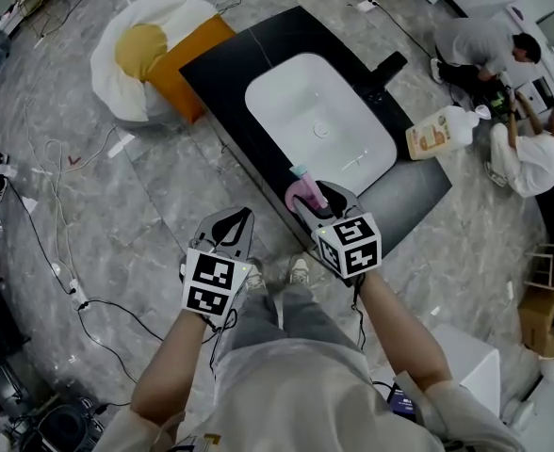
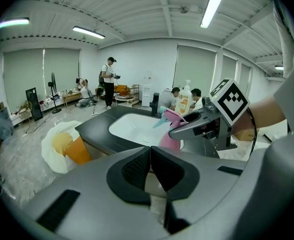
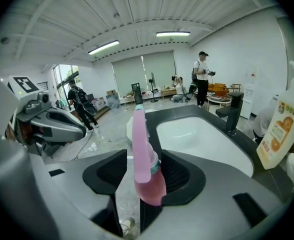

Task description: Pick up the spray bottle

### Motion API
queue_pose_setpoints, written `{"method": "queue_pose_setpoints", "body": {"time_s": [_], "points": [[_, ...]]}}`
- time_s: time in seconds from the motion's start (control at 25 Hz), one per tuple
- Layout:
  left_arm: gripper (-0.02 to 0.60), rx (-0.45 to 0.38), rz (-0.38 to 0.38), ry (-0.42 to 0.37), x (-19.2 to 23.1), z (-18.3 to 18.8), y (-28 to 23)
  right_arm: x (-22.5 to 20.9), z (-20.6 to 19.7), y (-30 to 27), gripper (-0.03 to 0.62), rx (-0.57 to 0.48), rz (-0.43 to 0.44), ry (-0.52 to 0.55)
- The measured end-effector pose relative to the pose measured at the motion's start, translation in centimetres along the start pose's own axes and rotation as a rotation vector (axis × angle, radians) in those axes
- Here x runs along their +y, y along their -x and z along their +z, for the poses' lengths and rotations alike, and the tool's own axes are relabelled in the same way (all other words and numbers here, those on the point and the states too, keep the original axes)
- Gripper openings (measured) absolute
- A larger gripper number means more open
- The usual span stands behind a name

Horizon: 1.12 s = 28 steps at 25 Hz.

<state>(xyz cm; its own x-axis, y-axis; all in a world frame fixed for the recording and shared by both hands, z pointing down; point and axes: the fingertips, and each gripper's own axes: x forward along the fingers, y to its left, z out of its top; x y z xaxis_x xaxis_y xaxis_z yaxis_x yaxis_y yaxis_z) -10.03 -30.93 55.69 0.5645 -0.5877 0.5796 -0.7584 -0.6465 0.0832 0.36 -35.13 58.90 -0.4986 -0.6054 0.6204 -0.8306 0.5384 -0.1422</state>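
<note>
A pink spray bottle (image 1: 303,192) with a teal nozzle stands at the near edge of the black counter (image 1: 258,45), just in front of the white basin (image 1: 296,102). My right gripper (image 1: 317,202) is around it. In the right gripper view the spray bottle (image 3: 148,181) sits between the pads, against the right one, with a thin gap to the left one, so the right gripper (image 3: 143,170) is open. My left gripper (image 1: 239,220) hangs over the floor to the left of the counter. The left gripper (image 2: 149,156) is shut and empty; the spray bottle (image 2: 169,130) shows beyond it.
A black faucet (image 1: 386,67) stands behind the basin, and a white-and-orange pump bottle (image 1: 442,132) sits on the counter's right end. A white beanbag (image 1: 136,55) and an orange cushion (image 1: 190,64) lie left of the counter. People crouch at the far right. Cables cross the floor.
</note>
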Motion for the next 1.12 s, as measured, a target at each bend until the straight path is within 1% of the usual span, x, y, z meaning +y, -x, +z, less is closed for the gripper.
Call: {"method": "queue_pose_setpoints", "body": {"time_s": [0.04, 0.12, 0.28, 0.44, 0.6, 0.76, 0.88, 1.0, 1.12], "points": [[0.023, 0.006, 0.004, 0.005, 0.0, -0.2, -0.1, -0.1, 0.0, -0.1, 0.23, -0.005, 0.0, -0.002], [0.023, 0.02, 0.012, 0.017, 0.0, -0.7, -0.1, -0.4, 0.0, -0.1, 0.184, -0.006, -0.004, 0.011], [0.023, 0.023, 0.04, 0.032, -0.1, -1.1, 0.3, -0.5, 0.5, 0.3, 0.162, -0.013, 0.001, 0.048], [0.023, -0.024, 0.116, 0.035, 1.4, 0.3, 1.2, -0.1, 2.3, 1.1, 0.16, -0.047, 0.018, 0.064], [0.023, -0.076, 0.164, 0.025, 2.6, 2.7, 2.5, 0.3, 4.9, 3.1, 0.16, -0.094, 0.031, 0.103], [0.023, -0.132, 0.207, 0.002, 3.6, 5.5, 4.4, 0.6, 9.0, 6.1, 0.16, -0.185, 0.031, 0.119], [0.023, -0.197, 0.233, -0.019, 3.8, 8.3, 6.1, 0.7, 12.2, 8.8, 0.16, -0.258, 0.022, 0.13], [0.024, -0.262, 0.248, -0.056, 3.5, 11.6, 7.9, 1.1, 15.8, 12.3, 0.161, -0.342, 0.011, 0.149], [0.023, -0.309, 0.256, -0.102, 3.0, 14.4, 9.9, 2.3, 19.0, 15.8, 0.161, -0.423, 0.012, 0.178]]}}
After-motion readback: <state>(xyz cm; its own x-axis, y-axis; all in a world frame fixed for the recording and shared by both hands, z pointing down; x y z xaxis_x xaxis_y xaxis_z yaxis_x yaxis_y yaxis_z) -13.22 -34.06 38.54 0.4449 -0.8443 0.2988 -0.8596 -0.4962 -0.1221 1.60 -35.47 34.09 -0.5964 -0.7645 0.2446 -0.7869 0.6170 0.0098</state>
